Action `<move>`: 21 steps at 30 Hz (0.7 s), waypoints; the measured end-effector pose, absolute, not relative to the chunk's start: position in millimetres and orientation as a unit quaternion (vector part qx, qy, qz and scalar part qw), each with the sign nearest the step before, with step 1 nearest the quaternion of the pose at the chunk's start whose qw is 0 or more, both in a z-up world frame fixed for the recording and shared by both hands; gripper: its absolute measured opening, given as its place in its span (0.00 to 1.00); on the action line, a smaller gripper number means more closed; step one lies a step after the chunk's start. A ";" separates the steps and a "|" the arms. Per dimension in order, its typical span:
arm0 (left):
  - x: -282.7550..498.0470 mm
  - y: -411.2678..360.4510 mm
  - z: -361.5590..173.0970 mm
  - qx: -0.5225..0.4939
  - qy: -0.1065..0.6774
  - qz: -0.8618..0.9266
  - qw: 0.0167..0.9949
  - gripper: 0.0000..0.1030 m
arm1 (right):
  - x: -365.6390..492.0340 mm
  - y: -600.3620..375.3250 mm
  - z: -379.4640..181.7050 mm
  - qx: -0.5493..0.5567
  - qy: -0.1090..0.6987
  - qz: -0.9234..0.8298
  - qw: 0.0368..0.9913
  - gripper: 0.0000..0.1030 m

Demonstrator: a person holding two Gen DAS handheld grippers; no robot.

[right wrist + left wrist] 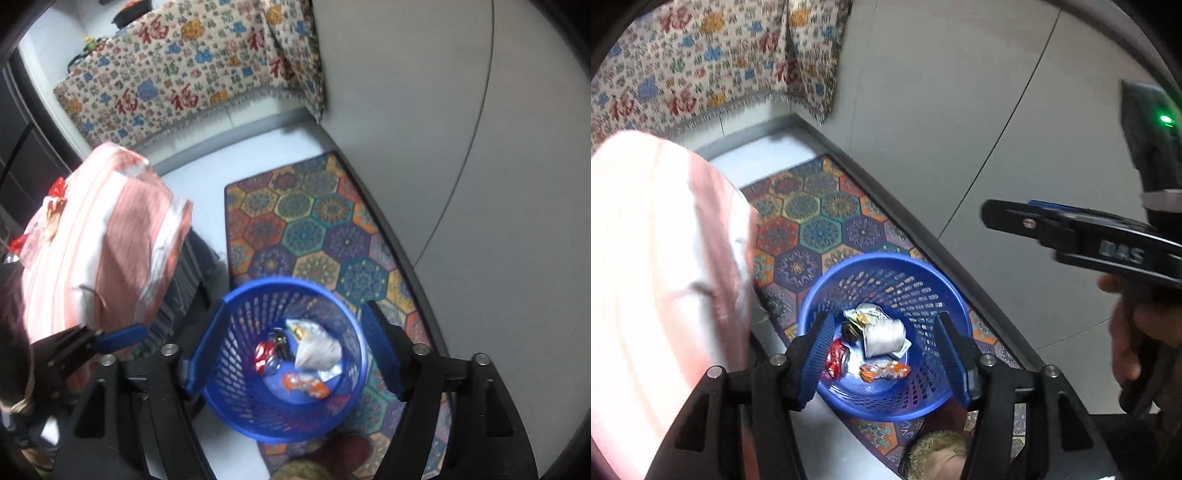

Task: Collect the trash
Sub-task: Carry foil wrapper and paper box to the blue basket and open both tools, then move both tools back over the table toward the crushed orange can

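Observation:
A blue plastic basket (pixel 882 257) (pixel 291 282) stands on a patterned rug. In it lie a crumpled white wrapper (pixel 884 334) (pixel 317 350), a red wrapper (pixel 835 360) (pixel 264 356) and an orange one (pixel 884 371) (pixel 306 384). My left gripper (pixel 886 354) hovers above the basket, open, nothing between its pads. My right gripper (pixel 295 350) also hangs over the basket, open and empty. In the left wrist view the right gripper (pixel 988 214) shows side-on, held by a hand. One blue finger (pixel 122 341) of the left gripper shows in the right wrist view.
The hexagon-patterned rug (pixel 820 221) (pixel 314 221) lies along a grey wall. A pink striped cloth (pixel 110 236) (pixel 657 258) covers something to the left, with red and pale wrappers (pixel 55 194) on it. A fringed cloth with red characters (pixel 166 92) drapes furniture behind.

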State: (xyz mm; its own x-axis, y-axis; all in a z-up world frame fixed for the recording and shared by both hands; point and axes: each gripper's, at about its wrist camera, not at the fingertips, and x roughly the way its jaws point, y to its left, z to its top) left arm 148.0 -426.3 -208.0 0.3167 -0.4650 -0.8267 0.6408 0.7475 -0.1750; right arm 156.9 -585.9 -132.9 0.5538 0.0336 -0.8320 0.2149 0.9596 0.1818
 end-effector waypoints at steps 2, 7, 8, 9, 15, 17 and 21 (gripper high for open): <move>142.0 -417.0 -195.1 0.097 0.460 -0.337 0.816 0.58 | 158.2 -578.4 -125.6 0.122 0.458 -0.051 0.879 0.82; 133.3 -375.6 -164.3 0.092 0.428 -0.318 0.841 0.60 | 163.9 -551.6 -110.1 0.082 0.431 -0.042 0.898 0.85; 131.9 -362.5 -159.3 0.092 0.420 -0.310 0.848 0.62 | 164.7 -542.9 -106.4 0.070 0.424 -0.037 0.902 0.85; 132.1 -352.3 -156.6 0.093 0.415 -0.301 0.853 0.62 | 165.5 -533.6 -102.7 0.059 0.417 -0.032 0.906 0.85; 142.6 -273.0 -157.6 0.095 0.422 -0.222 0.874 0.62 | 174.0 -461.0 -83.6 0.014 0.379 0.036 0.925 0.85; 146.3 -238.3 -159.2 0.076 0.431 -0.194 0.878 0.62 | 178.1 -429.5 -80.2 0.003 0.373 0.067 0.925 0.85; 145.7 -179.1 -156.8 0.062 0.435 -0.146 0.886 0.62 | 185.1 -362.3 -83.1 -0.025 0.374 0.132 0.918 0.86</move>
